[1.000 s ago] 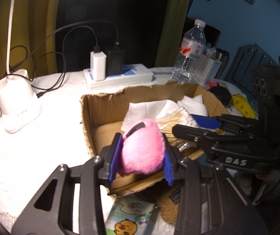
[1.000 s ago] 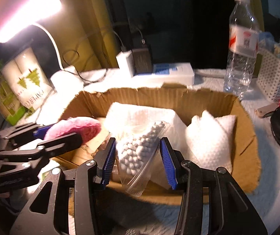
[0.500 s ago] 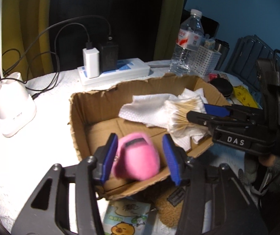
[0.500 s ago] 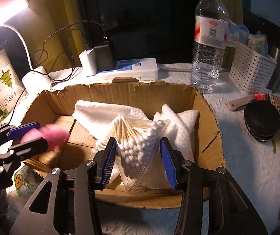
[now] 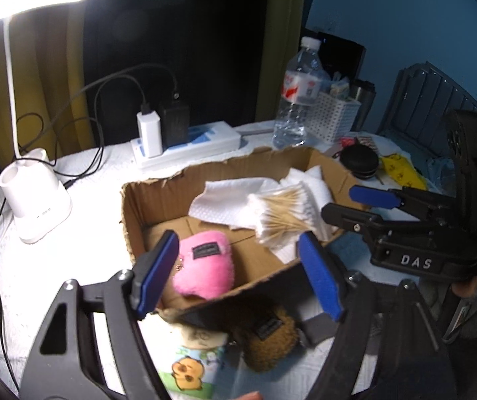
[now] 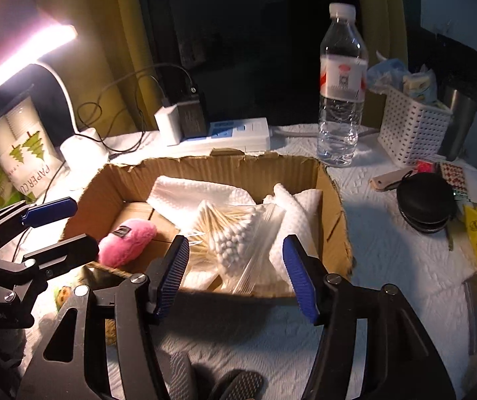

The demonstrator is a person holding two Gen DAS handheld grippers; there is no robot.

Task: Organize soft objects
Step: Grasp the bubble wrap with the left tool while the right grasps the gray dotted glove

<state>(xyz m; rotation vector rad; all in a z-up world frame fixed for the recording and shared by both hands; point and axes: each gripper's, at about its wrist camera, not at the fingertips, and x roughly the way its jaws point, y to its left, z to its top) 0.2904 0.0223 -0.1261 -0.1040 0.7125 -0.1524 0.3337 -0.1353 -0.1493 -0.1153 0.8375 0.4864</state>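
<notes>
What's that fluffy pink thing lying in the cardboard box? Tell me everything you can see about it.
The pink plush is a small, rounded soft toy or pouch of fuzzy fabric, with a dark sewn-on label on its upper face. It lies on its side on the bare floor of the cardboard box, in the near left corner, close to the wall. Nothing grips it: the left gripper hangs around it, jaws opening, pads clear of it. It lies apart from the bag of cotton swabs.

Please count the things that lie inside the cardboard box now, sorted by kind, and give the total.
Inside the cardboard box:
Pink plush pouch: 1
Bag of cotton swabs: 1
White paper towels: 2 pieces visible
Total: 4
</notes>
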